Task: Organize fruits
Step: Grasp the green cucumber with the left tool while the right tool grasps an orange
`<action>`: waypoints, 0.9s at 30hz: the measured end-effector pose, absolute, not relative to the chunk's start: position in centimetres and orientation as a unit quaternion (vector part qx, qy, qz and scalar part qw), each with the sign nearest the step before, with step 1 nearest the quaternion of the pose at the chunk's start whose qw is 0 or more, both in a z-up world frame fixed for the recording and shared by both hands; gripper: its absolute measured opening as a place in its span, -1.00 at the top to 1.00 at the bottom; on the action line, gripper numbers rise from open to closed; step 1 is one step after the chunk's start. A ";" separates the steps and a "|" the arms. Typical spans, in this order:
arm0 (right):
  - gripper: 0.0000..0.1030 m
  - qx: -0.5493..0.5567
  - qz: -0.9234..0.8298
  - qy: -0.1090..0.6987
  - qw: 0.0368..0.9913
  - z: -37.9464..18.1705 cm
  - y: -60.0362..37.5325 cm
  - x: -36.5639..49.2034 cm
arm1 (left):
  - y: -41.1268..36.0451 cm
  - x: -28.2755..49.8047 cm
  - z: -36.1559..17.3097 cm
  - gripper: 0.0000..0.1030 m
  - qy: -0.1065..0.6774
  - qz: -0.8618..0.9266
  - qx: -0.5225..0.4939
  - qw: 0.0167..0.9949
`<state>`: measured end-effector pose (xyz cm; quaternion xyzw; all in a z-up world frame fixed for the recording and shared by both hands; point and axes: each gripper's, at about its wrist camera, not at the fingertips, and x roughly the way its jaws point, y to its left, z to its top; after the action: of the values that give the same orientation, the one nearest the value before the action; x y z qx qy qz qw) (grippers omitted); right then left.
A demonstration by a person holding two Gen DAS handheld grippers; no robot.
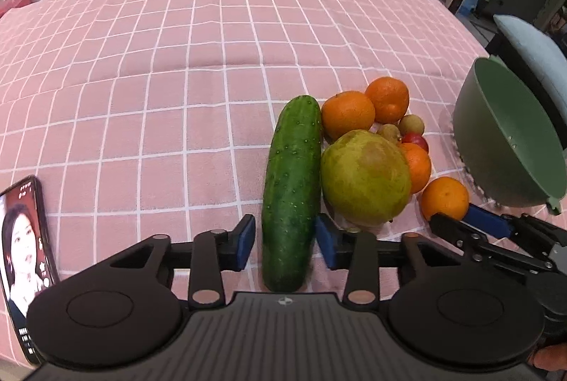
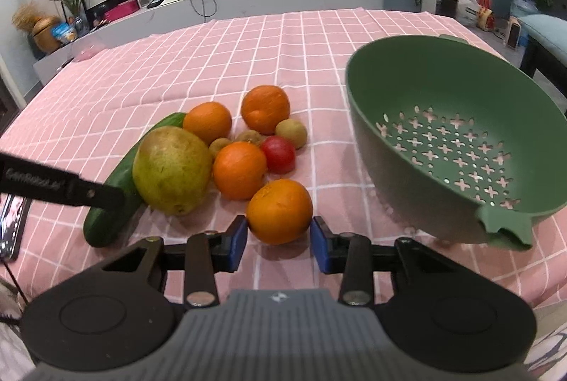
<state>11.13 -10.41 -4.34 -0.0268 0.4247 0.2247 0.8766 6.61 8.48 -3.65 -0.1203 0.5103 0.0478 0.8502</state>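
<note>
One pink checked tablecloth [image 1: 149, 90], wrinkled.

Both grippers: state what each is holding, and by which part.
Neither has clearly closed. The left gripper brackets the cucumber near its close end; the right gripper brackets the nearest orange at its widest part. Contact cannot be told.

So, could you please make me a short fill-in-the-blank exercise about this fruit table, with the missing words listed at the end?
1. The left gripper has its fingers on either side of the ____.
2. The right gripper has its fingers on either side of an ____.
3. The green colander holds ____ fruit at this moment.
4. The tablecloth is ____ with white grid lines.

Missing words: cucumber; orange; no; pink
</note>
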 end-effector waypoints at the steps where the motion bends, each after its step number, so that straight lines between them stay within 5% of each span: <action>1: 0.30 -0.027 0.225 0.423 0.877 -4.3 -10.4 11.1 | 8.2 7.0 -3.8 0.02 0.511 0.046 -0.111 0.851; 16: 0.17 -0.028 0.213 0.423 0.880 -4.8 -9.8 12.1 | 6.5 9.5 -5.5 -0.02 0.503 0.041 -0.034 0.862; 27: 0.23 -0.031 0.213 0.428 0.878 -4.9 -9.7 12.1 | 6.5 9.5 -5.6 0.18 0.497 0.043 -0.039 0.866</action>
<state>12.05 -9.67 -4.93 -0.0312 0.4279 0.2126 0.8779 9.46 6.46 -5.58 -0.0394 0.4966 0.0432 0.8660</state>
